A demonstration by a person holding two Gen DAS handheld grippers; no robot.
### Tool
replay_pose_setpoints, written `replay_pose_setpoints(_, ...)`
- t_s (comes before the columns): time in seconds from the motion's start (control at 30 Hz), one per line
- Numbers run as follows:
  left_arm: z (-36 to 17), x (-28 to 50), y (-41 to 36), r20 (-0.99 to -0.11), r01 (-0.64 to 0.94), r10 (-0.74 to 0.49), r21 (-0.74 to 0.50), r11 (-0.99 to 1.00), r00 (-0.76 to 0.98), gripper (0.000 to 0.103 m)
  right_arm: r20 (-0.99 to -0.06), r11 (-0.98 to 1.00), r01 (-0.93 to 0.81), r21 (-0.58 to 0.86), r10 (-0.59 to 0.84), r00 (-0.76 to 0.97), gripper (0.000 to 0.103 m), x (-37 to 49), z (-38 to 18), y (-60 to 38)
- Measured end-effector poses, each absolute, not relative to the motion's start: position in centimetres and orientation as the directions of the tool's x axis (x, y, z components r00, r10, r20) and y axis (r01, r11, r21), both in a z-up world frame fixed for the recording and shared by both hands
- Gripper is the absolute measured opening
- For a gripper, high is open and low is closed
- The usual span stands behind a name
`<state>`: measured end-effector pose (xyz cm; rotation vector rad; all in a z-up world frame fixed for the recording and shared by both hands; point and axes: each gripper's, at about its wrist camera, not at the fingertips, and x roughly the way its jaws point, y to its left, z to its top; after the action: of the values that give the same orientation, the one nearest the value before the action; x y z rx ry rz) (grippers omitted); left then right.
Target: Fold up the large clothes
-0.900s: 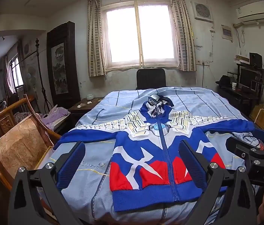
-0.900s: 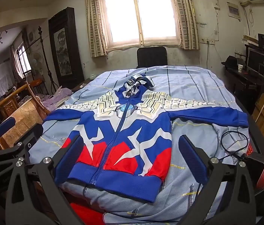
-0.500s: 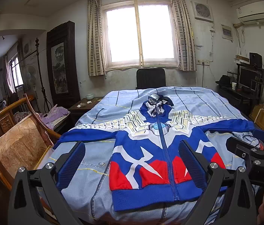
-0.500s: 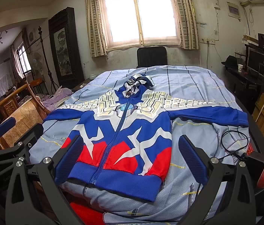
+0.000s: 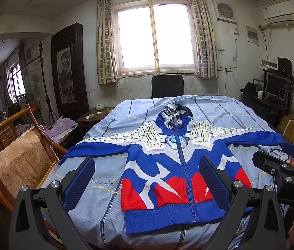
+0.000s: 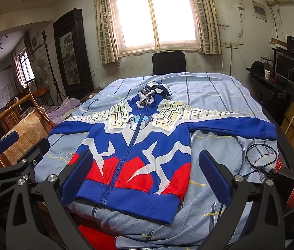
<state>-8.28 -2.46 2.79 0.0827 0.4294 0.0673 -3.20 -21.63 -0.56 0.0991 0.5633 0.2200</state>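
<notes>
A blue, red and white zip-up hooded jacket (image 5: 174, 166) lies flat and face up on the light blue bedsheet (image 5: 96, 204), sleeves spread out to both sides, hem toward me. It also shows in the right wrist view (image 6: 140, 154). My left gripper (image 5: 147, 185) is open and empty, held above the near edge of the bed in front of the hem. My right gripper (image 6: 145, 177) is open and empty, also above the hem. Each gripper shows at the edge of the other's view: the right gripper (image 5: 288, 166), the left gripper (image 6: 11, 158).
A wooden chair (image 5: 15, 158) stands close at the bed's left. A black cable (image 6: 259, 158) and a black box (image 6: 286, 173) lie on the bed's right edge. A black chair (image 5: 167, 85) stands at the far end under the window. A desk with a monitor (image 5: 276, 87) is at the right.
</notes>
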Motion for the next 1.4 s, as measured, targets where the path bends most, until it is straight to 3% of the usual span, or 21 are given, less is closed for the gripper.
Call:
replay_pose_setpoints(1.03, 2.2, -7.5, -1.9, -0.432, -0.053, 0.086, 0.087, 0.995, 0.898, 0.1, -0.517, 0.97, -0.18, 0.162, 0.239, 0.822, 0.099, -3.0, -0.7, -21.8)
replay_pose_setpoints(1.13, 1.8, -6.4, -0.6, -0.458, -0.075, 0.095, 0.063, 0.995, 0.884, 0.1, -0.492, 0.964, -0.181, 0.193, 0.254, 0.833, 0.099, -3.2, -0.8, -22.1)
replay_pose_setpoints(1.27, 1.1, -4.0, 2.2, -0.504, -0.123, 0.118, 0.025, 0.992, 0.856, 0.1, -0.335, 0.915, -0.225, 0.334, 0.338, 0.88, 0.099, -2.8, -1.1, -24.7)
replay_pose_setpoints(1.33, 0.6, -2.9, 3.3, -0.526, -0.138, 0.124, 0.014, 0.99, 0.841, 0.1, -0.308, 0.901, -0.21, 0.381, 0.337, 0.89, 0.099, -1.9, -1.0, -25.9)
replay_pose_setpoints(1.4, -0.1, -1.4, 4.2, -0.552, -0.14, 0.121, 0.007, 0.99, 0.825, 0.1, -0.374, 0.914, -0.187, 0.359, 0.325, 0.869, 0.099, -0.4, -1.3, -26.7)
